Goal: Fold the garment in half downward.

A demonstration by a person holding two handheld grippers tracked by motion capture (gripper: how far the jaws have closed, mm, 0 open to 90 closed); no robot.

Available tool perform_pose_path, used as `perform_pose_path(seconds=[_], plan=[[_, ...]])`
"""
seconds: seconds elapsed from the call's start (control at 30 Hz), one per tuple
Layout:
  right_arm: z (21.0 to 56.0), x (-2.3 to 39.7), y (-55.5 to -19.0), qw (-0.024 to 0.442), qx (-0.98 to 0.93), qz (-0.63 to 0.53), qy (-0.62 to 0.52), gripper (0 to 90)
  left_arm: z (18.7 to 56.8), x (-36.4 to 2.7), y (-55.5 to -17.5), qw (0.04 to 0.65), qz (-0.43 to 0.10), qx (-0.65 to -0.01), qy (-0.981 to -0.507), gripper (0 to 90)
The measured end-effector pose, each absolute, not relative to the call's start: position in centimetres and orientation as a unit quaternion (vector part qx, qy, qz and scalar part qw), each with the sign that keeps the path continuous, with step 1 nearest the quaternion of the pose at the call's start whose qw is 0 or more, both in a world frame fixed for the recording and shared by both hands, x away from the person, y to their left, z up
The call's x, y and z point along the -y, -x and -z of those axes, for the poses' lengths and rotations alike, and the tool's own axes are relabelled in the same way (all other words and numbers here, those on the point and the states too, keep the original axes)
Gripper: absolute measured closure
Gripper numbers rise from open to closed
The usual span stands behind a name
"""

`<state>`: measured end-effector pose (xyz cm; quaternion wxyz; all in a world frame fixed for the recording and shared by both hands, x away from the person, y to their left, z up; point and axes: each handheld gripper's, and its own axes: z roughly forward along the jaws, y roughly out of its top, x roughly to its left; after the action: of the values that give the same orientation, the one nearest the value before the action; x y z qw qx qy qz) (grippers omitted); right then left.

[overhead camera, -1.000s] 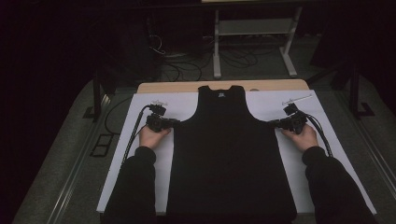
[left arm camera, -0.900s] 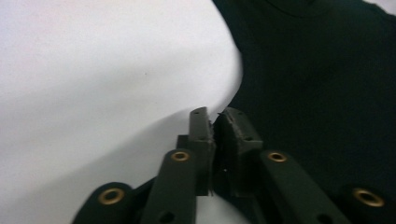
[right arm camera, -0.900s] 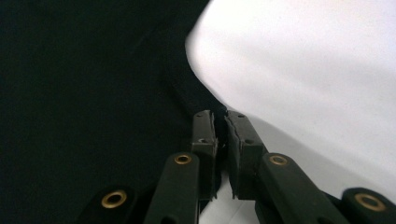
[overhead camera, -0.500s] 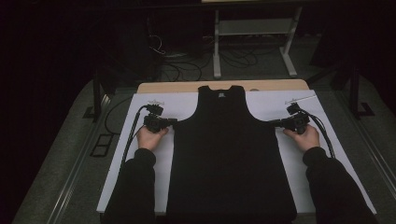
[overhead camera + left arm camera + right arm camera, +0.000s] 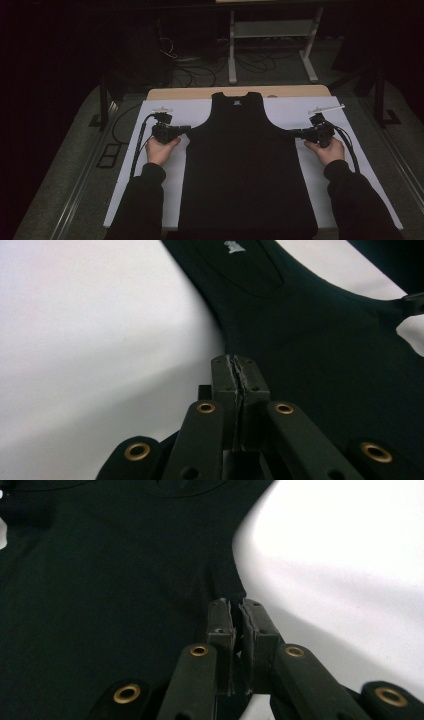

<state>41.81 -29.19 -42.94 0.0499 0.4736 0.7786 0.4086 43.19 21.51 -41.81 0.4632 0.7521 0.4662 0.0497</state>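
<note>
Left gripper [image 5: 186,130] and right gripper [image 5: 295,133]: each clamped on a side edge of the black vest [image 5: 247,170]. White sheet [image 5: 145,165] lies bare outside both hands.

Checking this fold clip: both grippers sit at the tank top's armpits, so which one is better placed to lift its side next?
Neither, really. The left gripper and right gripper are both shut on the tank top, at matching armpit corners. They mirror each other, so a two-handed lift looks likely.

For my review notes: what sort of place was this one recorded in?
Probably a lab or recording workspace, not a home: a black vest laid flat on a white sheet over a table, loose cables on the floor, a metal stand behind.
</note>
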Motion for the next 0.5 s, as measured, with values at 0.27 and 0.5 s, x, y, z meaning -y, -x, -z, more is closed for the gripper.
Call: perform_pose_path(seconds=[0.27,0.5], plan=[[42.8,29.4,-40.9,0.044,-0.773,-0.417,-0.476,82.6,41.2,-21.5,-42.0,0.474,-0.046,-0.458,-0.751,87.3],[42.3,29.7,-39.8,0.043,-0.768,-0.429,-0.474,82.5,41.5,-22.3,-41.5,0.477,-0.040,-0.463,-0.746,87.1]])
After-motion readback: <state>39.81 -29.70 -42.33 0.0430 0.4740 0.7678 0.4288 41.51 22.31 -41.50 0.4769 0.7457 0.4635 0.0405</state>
